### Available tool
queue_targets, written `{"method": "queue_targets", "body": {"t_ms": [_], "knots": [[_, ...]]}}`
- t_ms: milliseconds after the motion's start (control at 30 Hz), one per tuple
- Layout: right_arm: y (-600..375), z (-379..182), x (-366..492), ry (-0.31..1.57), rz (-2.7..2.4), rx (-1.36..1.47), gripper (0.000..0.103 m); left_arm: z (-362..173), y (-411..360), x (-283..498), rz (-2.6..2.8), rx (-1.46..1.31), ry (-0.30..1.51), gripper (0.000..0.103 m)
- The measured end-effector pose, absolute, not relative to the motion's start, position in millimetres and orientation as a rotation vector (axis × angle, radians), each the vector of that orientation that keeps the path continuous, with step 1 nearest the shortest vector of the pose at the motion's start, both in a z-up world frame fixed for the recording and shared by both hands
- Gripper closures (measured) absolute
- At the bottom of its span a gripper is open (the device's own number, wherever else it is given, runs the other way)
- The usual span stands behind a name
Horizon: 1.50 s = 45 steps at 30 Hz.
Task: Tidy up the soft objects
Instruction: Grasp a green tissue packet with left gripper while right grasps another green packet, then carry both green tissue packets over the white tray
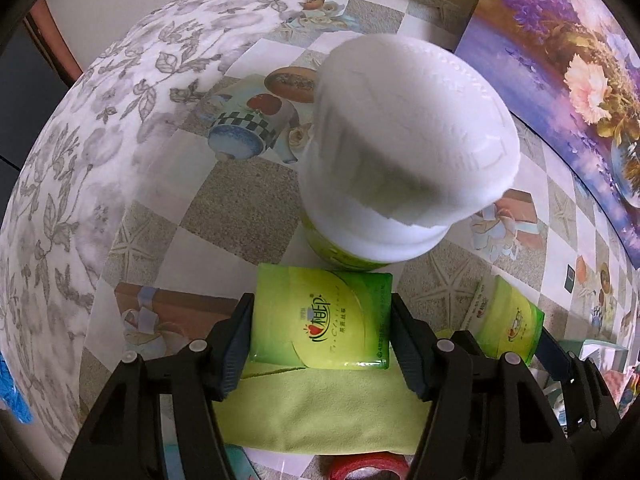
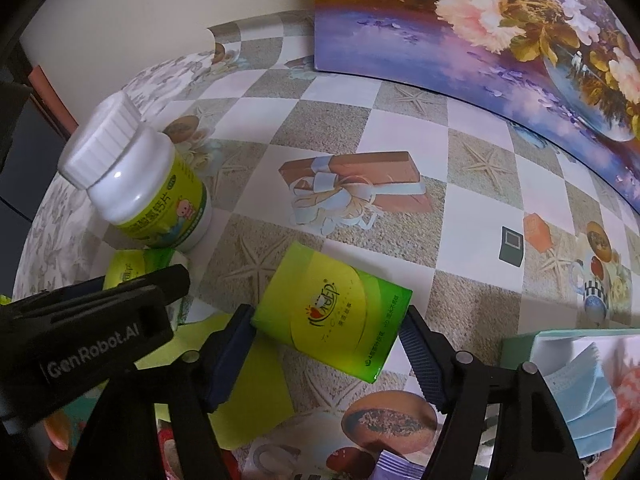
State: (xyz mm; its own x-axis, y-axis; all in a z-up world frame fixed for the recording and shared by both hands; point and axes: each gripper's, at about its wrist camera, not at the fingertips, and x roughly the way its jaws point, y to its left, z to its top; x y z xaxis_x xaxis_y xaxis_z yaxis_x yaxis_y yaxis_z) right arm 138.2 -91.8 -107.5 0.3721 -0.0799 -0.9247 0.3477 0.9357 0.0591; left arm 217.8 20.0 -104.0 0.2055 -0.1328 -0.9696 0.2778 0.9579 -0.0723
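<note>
A green tissue pack point(image 1: 320, 320) lies flat on a lime cloth point(image 1: 328, 408). My left gripper point(image 1: 320, 332) straddles it, both dark pads touching its long sides, shut on it. A second green tissue pack point(image 2: 332, 312), also seen at the right of the left wrist view point(image 1: 504, 320), sits skewed between the pads of my right gripper point(image 2: 330, 328). Those pads touch its opposite corners, so this gripper is shut on it. In the right wrist view the first pack point(image 2: 132, 268) shows partly behind one of the left gripper's fingers point(image 2: 160, 280).
A white-capped bottle point(image 1: 400, 140) with a green label point(image 2: 136, 184) stands just beyond the first pack. A flower painting point(image 2: 480, 20) leans along the back. A box of blue face masks point(image 2: 576, 384) sits at the right, and a red tape roll point(image 1: 368, 468) lies near the front.
</note>
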Motion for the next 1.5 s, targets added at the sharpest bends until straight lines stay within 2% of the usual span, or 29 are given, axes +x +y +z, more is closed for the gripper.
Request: {"method": "queue_targets", "body": {"t_ms": [400, 633, 1033, 1500], "knots": [[-98, -70, 116, 1.118, -0.287, 0.273, 0.027, -64, 29, 206, -0.296, 0.12, 1.284, 0.038], [-109, -30, 82, 1.067, -0.322, 0.299, 0.028, -23, 25, 176, -0.333, 0.083, 1.238, 0.038], [-136, 30, 14, 0.968, -0.405, 0.367, 0.028, 15, 21, 119, -0.376, 0.136, 1.155, 0.038], [-154, 26, -52, 0.995, -0.482, 0.439, 0.028, 14, 14, 73, -0.438, 0.174, 1.148, 0.038]]}}
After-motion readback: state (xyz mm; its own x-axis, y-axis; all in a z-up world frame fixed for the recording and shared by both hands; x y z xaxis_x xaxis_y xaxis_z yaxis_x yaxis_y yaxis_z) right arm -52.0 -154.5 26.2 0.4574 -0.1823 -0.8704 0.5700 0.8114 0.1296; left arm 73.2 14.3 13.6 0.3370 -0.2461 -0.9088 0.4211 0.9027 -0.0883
